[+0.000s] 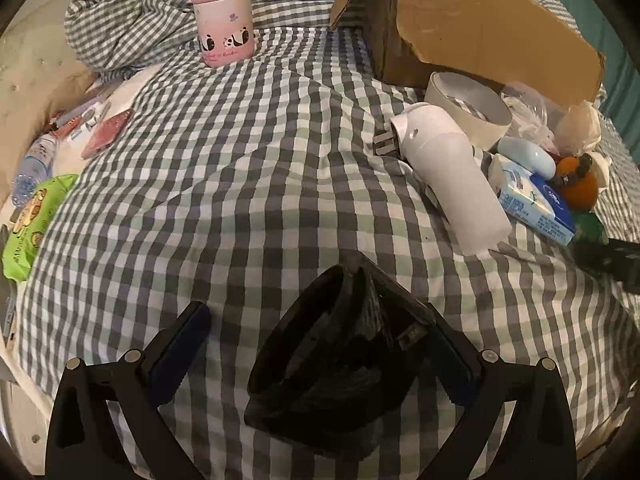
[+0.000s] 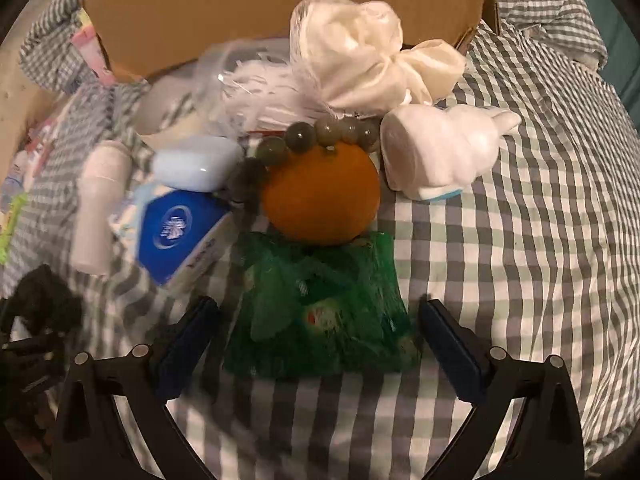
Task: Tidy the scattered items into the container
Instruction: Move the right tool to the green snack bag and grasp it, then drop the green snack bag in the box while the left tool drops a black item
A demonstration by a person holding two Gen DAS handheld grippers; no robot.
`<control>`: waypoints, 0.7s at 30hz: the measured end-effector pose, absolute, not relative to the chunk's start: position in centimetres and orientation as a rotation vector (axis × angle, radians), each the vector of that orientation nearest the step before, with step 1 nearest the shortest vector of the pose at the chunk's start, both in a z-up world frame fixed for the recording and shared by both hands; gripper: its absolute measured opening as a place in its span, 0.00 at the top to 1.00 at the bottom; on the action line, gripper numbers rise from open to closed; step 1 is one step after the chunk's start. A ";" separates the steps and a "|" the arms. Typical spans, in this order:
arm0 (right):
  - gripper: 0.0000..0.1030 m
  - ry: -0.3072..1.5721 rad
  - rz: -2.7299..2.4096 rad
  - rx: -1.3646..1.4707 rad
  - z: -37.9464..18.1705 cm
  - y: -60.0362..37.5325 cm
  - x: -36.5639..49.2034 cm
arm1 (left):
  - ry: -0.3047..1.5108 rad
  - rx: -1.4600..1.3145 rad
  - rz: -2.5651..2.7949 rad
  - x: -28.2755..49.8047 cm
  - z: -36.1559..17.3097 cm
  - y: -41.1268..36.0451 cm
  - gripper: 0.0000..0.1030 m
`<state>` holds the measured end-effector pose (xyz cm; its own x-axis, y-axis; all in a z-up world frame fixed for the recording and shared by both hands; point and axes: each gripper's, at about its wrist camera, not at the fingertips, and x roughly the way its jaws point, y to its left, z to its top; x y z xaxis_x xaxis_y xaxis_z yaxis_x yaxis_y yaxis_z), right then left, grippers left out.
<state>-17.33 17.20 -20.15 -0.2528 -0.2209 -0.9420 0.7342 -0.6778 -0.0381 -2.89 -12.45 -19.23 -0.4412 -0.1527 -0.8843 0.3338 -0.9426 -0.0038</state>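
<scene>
In the left wrist view my left gripper [image 1: 316, 332] is open around a black glasses-like item [image 1: 340, 364] lying on the checked bedspread; it lies against the right finger. The cardboard box [image 1: 480, 24] stands at the far right. In the right wrist view my right gripper [image 2: 318, 320] is open, its fingers either side of a green mesh bag [image 2: 320, 320]. Behind the bag lie an orange [image 2: 320, 204], a bead bracelet [image 2: 304, 136], a white figurine [image 2: 436, 152] and a white cloth bundle [image 2: 368, 56], in front of the box [image 2: 240, 4].
A white plug-in device [image 1: 444, 160], tape roll [image 1: 468, 112], blue tissue pack [image 1: 532, 200] and pale blue case [image 1: 524, 156] lie by the box. A pink panda bottle [image 1: 224, 24] stands far back. A green packet [image 1: 32, 224] and water bottle [image 1: 34, 168] lie left.
</scene>
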 end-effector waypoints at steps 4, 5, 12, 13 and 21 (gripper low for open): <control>0.35 0.718 -2.007 1.347 -20.0 16.6 -16.5 | 0.281 1.496 -2.422 -3.1 -19.4 -12.6 0.01; 0.39 0.716 -1.997 1.344 -19.8 16.5 -16.2 | 0.281 1.505 -2.417 -3.2 -19.3 -12.5 0.04; 0.59 0.744 -2.002 1.289 -17.6 17.2 -13.6 | 0.160 1.540 -2.466 -2.9 -17.6 -9.7 0.46; 0.60 0.720 -1.999 1.290 -17.2 17.6 -13.4 | 0.162 1.540 -2.471 -2.7 -17.5 -9.4 0.46; 0.60 0.607 -2.016 1.230 -11.8 20.1 -11.9 | 0.137 1.467 -2.506 -1.2 -13.8 -7.4 0.47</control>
<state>-11.89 20.12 -11.76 -0.3141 -0.3133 -0.8962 0.7561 -0.6534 -0.0366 -1.16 -7.42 -13.76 -0.4704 -0.1537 -0.8690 0.2473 -0.9682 0.0374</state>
